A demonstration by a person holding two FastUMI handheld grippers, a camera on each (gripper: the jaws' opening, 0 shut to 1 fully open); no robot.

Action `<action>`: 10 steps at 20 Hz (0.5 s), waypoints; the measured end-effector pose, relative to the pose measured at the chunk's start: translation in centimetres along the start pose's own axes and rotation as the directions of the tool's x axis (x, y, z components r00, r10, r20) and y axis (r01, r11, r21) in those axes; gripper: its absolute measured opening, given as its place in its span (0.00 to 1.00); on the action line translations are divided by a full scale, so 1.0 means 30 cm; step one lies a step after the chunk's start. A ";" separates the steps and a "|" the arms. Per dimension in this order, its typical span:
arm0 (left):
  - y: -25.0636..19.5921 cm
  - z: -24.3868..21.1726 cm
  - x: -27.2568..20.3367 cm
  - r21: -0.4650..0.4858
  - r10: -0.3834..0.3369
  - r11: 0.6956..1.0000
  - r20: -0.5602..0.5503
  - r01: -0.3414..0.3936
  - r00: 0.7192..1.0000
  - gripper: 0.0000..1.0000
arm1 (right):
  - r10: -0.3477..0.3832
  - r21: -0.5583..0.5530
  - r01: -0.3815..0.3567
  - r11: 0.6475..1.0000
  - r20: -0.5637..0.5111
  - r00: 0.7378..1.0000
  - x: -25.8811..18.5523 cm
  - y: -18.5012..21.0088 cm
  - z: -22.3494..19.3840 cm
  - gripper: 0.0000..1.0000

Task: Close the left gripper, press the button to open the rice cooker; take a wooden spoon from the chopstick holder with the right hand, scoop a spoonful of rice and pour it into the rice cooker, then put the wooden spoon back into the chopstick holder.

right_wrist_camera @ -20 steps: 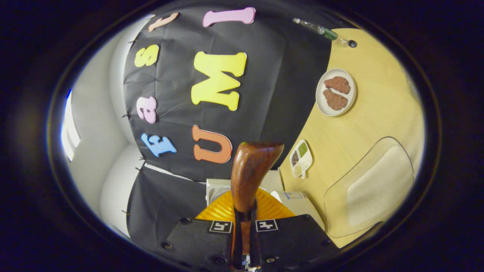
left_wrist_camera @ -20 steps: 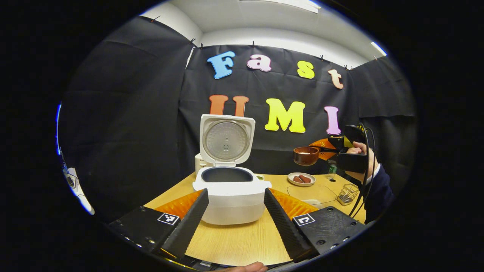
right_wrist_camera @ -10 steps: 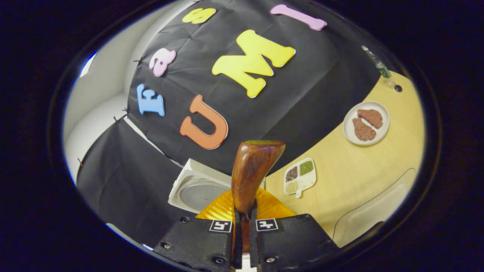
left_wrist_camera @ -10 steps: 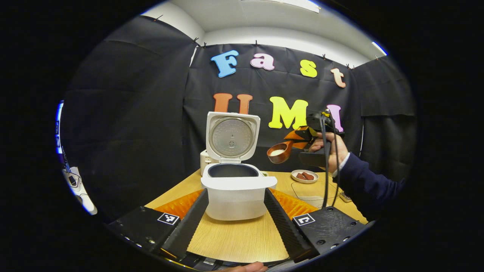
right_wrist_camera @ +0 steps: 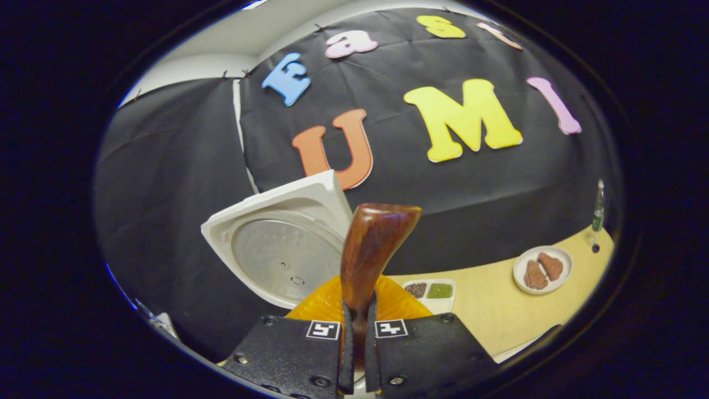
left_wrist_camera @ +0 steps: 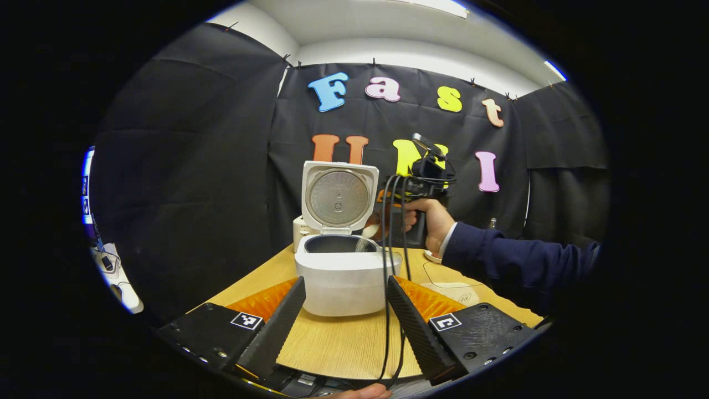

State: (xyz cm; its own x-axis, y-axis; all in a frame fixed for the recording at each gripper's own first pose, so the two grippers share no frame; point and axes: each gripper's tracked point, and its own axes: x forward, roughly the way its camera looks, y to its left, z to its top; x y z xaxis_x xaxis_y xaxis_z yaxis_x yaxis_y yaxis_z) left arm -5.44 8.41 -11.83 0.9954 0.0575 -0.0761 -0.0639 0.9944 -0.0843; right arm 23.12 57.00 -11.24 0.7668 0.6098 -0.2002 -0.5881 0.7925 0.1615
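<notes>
In the left gripper view, the left gripper hangs low over the near edge of the wooden table, its two fingers spread wide with nothing between them, and the rice cooker stands on the table just beyond the fingertips, framed by the gap. The cooker's lid is swung up and stands upright behind the pot, showing its round metal inner plate. Just to the right of the cooker's open rim, a hand in a dark sleeve holds the right gripper beside the lid, and black cables droop from it down in front of the cooker. A thin pale stream of rice falls from that gripper's end into the cooker's inner pot. In the right gripper view, the right gripper is clamped tight on the handle of the wooden spoon, whose brown stem rises straight ahead between the fingers, its bowl not visible from this angle. The cooker's raised lid sits just left of the spoon. Farther right of the cooker on the table lie a small divided dish of grains, then a white plate with two brown pieces, and a green bottle against the wall.
</notes>
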 end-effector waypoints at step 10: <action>-0.029 0.007 -0.014 -0.012 -0.005 1.000 0.003 0.005 1.000 0.94 | 0.022 -0.482 0.041 0.875 0.125 0.992 -0.063 0.183 -0.021 0.07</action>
State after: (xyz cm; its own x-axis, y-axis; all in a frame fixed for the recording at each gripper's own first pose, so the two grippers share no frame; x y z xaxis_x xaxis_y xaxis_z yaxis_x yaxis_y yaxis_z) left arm -5.80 7.53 -11.52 0.9959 0.0532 -0.0726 -0.0601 0.9935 -0.0966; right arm 18.29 60.21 -10.57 0.7796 0.6218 -0.0743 -0.6073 0.7216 -0.3323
